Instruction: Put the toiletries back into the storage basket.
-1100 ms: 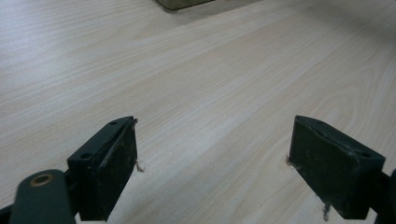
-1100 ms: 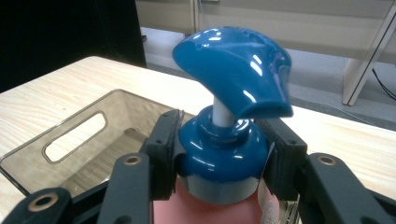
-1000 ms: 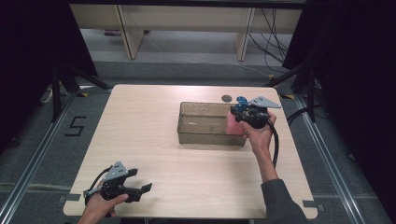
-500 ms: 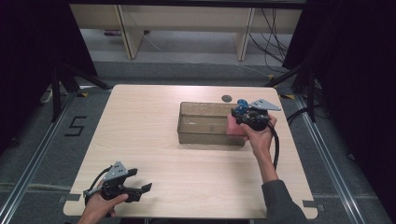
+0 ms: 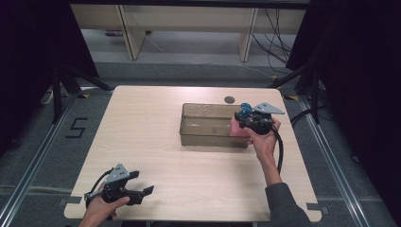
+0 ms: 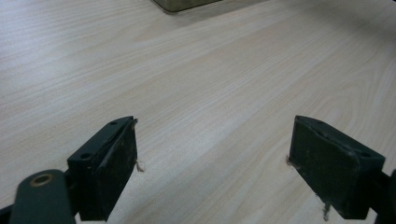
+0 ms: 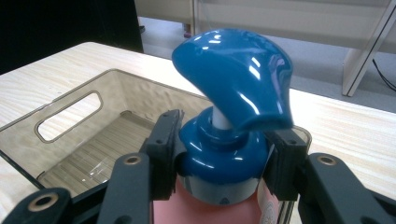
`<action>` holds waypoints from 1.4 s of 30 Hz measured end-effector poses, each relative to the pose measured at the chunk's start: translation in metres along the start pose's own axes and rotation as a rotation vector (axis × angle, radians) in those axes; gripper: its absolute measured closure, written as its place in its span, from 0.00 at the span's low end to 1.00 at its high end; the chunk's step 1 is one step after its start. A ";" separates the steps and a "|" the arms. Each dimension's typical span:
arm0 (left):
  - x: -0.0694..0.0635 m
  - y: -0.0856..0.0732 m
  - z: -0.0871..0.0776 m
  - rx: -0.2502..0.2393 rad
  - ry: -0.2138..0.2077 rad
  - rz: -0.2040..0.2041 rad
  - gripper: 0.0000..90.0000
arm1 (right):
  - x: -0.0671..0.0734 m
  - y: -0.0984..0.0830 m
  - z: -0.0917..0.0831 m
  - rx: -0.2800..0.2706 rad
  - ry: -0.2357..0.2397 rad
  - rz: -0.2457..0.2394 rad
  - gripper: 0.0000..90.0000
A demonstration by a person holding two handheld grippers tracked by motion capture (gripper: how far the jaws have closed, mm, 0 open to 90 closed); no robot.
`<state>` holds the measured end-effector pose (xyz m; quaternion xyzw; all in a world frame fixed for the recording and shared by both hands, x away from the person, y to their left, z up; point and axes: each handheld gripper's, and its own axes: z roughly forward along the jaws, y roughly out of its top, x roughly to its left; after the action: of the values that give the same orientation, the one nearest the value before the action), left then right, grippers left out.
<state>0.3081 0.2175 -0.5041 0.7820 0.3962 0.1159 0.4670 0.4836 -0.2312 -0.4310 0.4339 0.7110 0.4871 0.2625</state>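
Over the clear bin (image 5: 208,124), right gripper (image 7: 222,158) clamps pump bottle (image 7: 224,135); left gripper (image 6: 212,172) jaws wide, empty.

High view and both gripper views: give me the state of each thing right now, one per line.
Right gripper: jaws shut on the pump bottle's blue collar.
Pump bottle: upright, held at the bin's right end, pink body, blue pump head.
Clear bin: upright on the table, looks empty apart from the bottle.
Left gripper: jaws open, holding nothing, low over the table.

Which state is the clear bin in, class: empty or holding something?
Nearly empty: the clear bin shows a bare floor; the right tongs hold the pump bottle at its end.
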 end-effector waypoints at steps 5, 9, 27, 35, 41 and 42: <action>0.000 -0.001 0.000 -0.014 0.000 -0.002 0.16 | -0.001 -0.002 -0.001 0.001 0.002 -0.012 0.60; -0.001 0.000 0.000 0.002 -0.001 -0.004 0.16 | -0.001 -0.005 -0.004 0.014 -0.011 0.010 0.60; 0.000 0.000 0.000 0.001 0.002 0.000 0.16 | -0.001 -0.014 -0.004 0.011 -0.020 -0.027 0.59; 0.000 -0.001 0.001 0.004 -0.004 -0.001 0.16 | 0.003 -0.016 -0.004 0.012 -0.015 -0.016 0.59; 0.000 -0.001 0.001 0.006 -0.003 0.000 0.16 | 0.003 -0.018 -0.003 -0.007 -0.026 0.037 0.48; 0.000 -0.001 0.001 0.006 -0.003 0.000 0.16 | 0.003 -0.018 -0.003 -0.007 -0.026 0.037 0.48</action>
<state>0.3081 0.2171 -0.5053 0.7836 0.3958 0.1137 0.4652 0.4735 -0.2326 -0.4463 0.4526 0.6975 0.4888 0.2642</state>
